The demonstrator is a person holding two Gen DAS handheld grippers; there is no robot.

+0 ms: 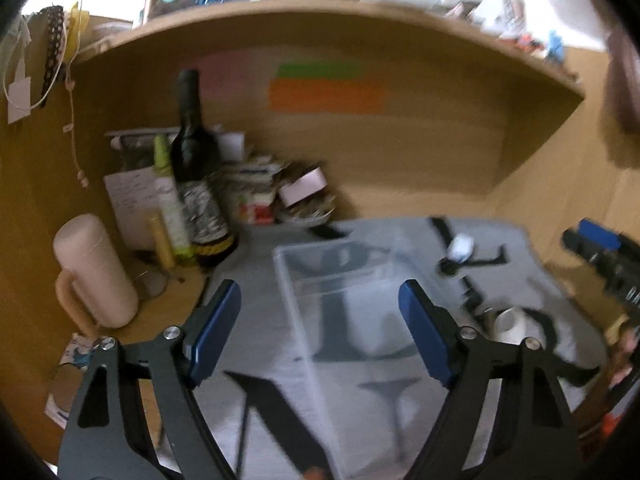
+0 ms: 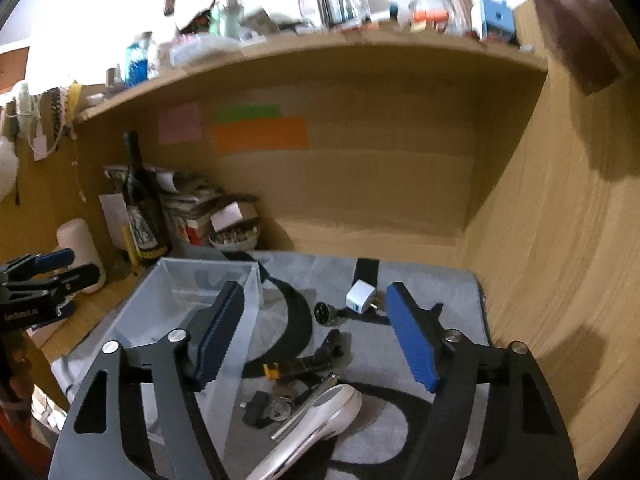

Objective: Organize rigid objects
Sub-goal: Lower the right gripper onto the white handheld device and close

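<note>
This looks like a lived-in home study corner, not a lab or shop. A wooden desk (image 2: 100, 312) sits inside a wooden alcove, with an overhead shelf (image 2: 320, 50) crowded with bottles, boxes and small clutter. Coloured sticky notes (image 2: 260, 132), pink, green and orange, are stuck to the back panel. In the left corner stand a dark wine bottle (image 1: 192, 152), a pale pink mug (image 1: 94, 272), and a messy stack of papers and books (image 2: 192, 208). A grey mat with black lettering (image 2: 420, 280) covers the desk, and lanyards hang on the left wall.
</note>
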